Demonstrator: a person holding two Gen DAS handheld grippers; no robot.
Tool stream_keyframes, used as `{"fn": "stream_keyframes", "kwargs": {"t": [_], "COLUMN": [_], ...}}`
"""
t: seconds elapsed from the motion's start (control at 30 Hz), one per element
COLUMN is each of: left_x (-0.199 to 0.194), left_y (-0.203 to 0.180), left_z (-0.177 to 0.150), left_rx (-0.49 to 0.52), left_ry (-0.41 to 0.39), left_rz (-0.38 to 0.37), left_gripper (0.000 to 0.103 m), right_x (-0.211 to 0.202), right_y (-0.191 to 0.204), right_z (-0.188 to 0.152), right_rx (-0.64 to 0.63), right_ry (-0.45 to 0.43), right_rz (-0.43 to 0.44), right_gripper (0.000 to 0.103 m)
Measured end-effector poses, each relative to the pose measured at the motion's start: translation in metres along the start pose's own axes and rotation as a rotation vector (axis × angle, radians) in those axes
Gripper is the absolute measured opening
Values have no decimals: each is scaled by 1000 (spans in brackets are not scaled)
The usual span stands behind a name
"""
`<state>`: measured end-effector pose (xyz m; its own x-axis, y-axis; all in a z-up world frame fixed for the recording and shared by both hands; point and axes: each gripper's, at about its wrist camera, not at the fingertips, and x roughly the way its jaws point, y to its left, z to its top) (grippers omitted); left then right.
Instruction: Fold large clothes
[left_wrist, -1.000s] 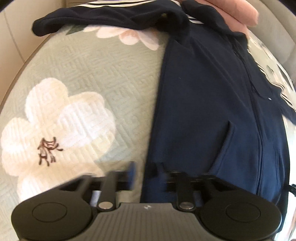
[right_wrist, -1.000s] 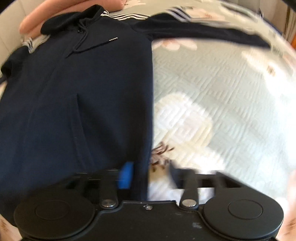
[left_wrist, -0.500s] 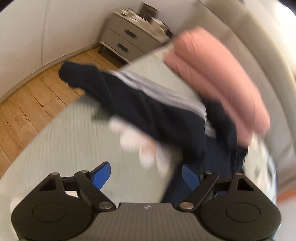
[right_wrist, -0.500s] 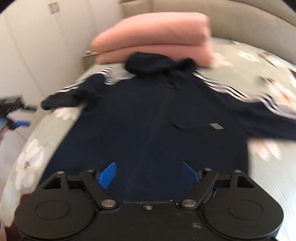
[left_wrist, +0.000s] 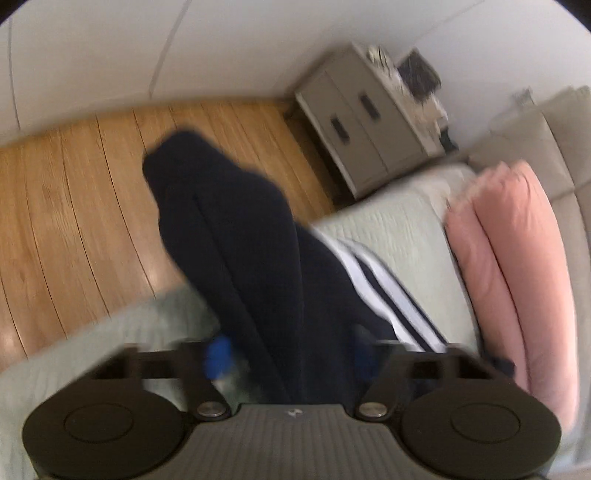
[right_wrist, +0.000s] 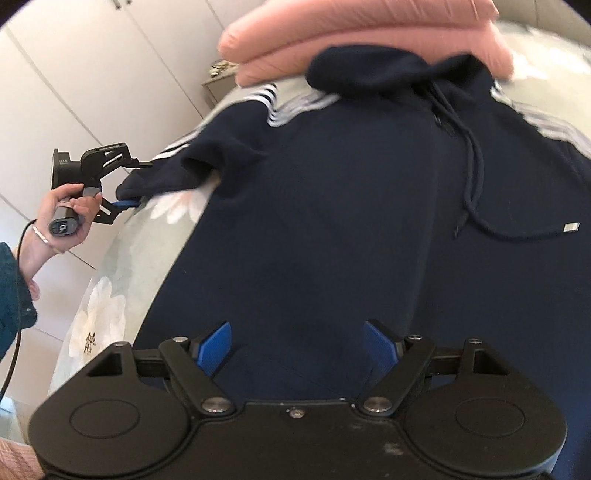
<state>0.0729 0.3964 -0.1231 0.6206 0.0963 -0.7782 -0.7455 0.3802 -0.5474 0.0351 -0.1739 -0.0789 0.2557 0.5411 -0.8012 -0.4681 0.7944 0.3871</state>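
A navy hoodie (right_wrist: 332, 221) with white-striped sleeves lies front up on the floral bedspread (right_wrist: 122, 258), its hood (right_wrist: 369, 70) against the pink bedding. Its left sleeve (left_wrist: 251, 258) reaches over the bed's edge above the wood floor. My left gripper (left_wrist: 290, 354) straddles that sleeve near the cuff and its jaws are closing; the blurred blue pads (left_wrist: 218, 354) still stand apart from the cloth. The right wrist view shows that left gripper (right_wrist: 135, 182) around the sleeve end, held by a hand (right_wrist: 62, 218). My right gripper (right_wrist: 297, 347) is open above the hoodie's lower body, holding nothing.
Folded pink bedding (right_wrist: 369, 33) is stacked at the head of the bed, also in the left wrist view (left_wrist: 517, 277). A grey nightstand (left_wrist: 362, 133) stands on the wood floor (left_wrist: 74, 206) beside the bed. White wardrobe doors (right_wrist: 74, 74) line the left side.
Both grippers left the hoodie's bottom hem and opened. The left one swung out to the left sleeve and its jaws have narrowed around it. The right one moved over the hoodie's body.
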Motion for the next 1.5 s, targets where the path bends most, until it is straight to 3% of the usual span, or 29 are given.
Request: {"fn": "stream_keyframes", "kwargs": {"t": [0.07, 0.13, 0.2, 0.27, 0.33, 0.4, 0.5, 0.57, 0.63, 0.7, 0.73, 0.77, 0.8, 0.83, 0.93, 1.07, 1.27, 1.4, 1.5], "left_x": [-7, -41, -81, -101, -117, -139, -173, -189, -195, -172, -152, -132, -114, -96, -66, -46, -34, -15, -14], "left_y": [-9, -32, -52, -69, -86, -117, -173, -214, -247, -282, -294, -298, -296, -287, -258, -233, -195, -187, -183], "left_z": [1, -10, -22, -24, -25, -39, -85, -132, -182, -236, -262, -285, -306, -327, -343, -293, -191, -155, -144], "left_rx": [94, 246, 342, 382, 404, 494, 642, 776, 917, 1085, 1173, 1232, 1278, 1322, 1326, 1129, 839, 762, 730], "left_ry": [-102, -336, -572, -660, -676, -730, -747, -727, -631, -375, -197, -53, 61, 151, 273, 331, 212, 149, 140], "left_rz": [27, 140, 177, 218, 148, 78, -130, -275, -422, -531, -546, -534, -504, -472, -367, -306, -215, -146, -140], "left_gripper": [5, 5, 5, 5, 5, 5, 6, 6, 9, 27, 36, 52, 54, 54, 54, 72, 76, 76, 76], "right_x": [5, 11, 7, 5, 5, 2, -5, -9, -13, -17, -21, -25, -31, -37, -56, -65, -43, -10, 18], "right_y": [-6, -9, -10, -11, -14, -16, -20, -23, -28, -35, -41, -47, -55, -63, -90, -113, -136, -160, -180], "right_z": [1, 2, 1, 2, 4, 5, 4, 2, 1, -1, -3, -6, -8, -11, -17, -4, 71, 127, 154], "right_rx": [38, 51, 42, 44, 61, 75, 82, 94, 109, 130, 150, 170, 192, 218, 297, 344, 268, 203, 195], "right_ry": [15, 16, -19, -28, -23, -35, -53, -59, -64, -59, -60, -62, -69, -80, -117, -154, -300, -326, -273], "right_rz": [22, 22, 12, 7, 14, 19, 13, 9, 3, -9, -26, -44, -64, -81, -117, -129, -120, -233, -302], "right_gripper": [94, 93, 92, 92, 92, 92, 92, 92, 92, 91, 91, 91, 92, 92, 92, 93, 96, 96, 96]}}
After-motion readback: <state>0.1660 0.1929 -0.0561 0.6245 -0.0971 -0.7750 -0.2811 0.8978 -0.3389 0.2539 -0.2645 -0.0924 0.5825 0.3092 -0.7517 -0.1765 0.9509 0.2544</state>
